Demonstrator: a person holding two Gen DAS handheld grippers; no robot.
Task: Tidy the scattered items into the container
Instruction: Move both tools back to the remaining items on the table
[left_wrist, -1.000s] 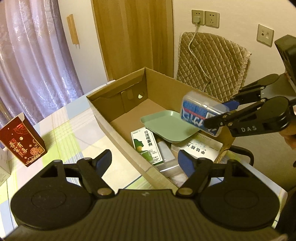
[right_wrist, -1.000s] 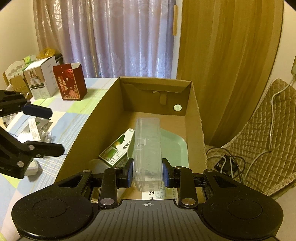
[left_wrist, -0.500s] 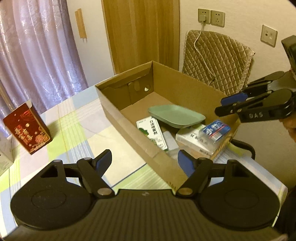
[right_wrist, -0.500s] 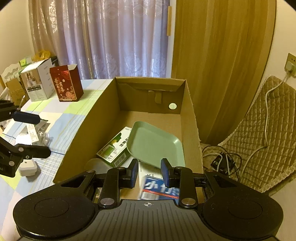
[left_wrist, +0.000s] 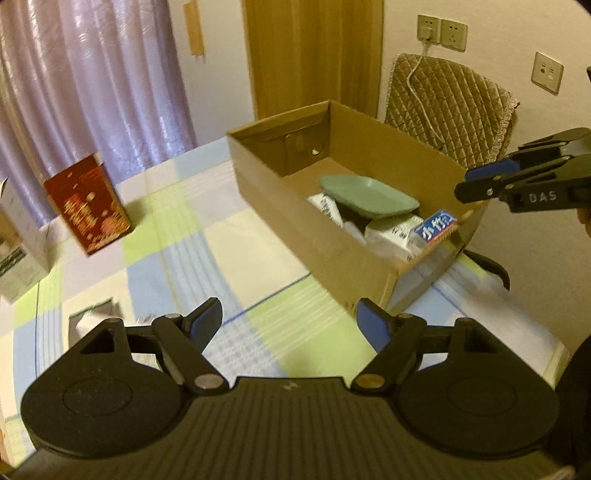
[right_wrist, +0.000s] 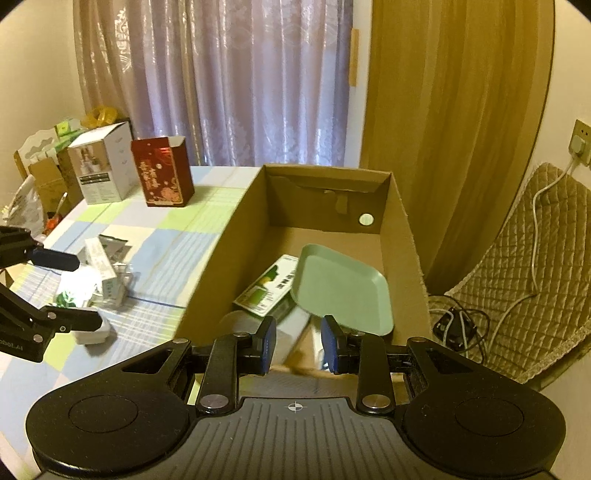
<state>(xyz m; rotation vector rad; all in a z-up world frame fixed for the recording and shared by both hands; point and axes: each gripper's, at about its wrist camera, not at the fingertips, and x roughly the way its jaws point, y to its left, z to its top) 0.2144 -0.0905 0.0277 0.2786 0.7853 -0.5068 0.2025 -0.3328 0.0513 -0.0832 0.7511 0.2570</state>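
Left gripper (left_wrist: 290, 321): I have it above the checked tablecloth (left_wrist: 177, 258), short of the cardboard box (left_wrist: 332, 236). Jaws spread wide, nothing between them.

Right gripper (right_wrist: 297, 345): I have it over the near end of the box, jaws parted by a modest gap, empty. In the left view it shows at the right edge, above the box's near corner.

Box contents: green tray (right_wrist: 341, 291) tilted, resting on other items; green-and-white carton (right_wrist: 267, 290) partly under it; blue-labelled clear case (left_wrist: 434, 229) lying on a white carton (left_wrist: 391, 234) at the near end.

Still on the table: a cluster of small packets (right_wrist: 101, 273) and a white plug adapter (right_wrist: 92, 332) left of the box, near the left gripper's fingers. Red gift box (right_wrist: 162, 175) and white carton with a printed photo (right_wrist: 101, 168) stand upright farther back, just beside each other.
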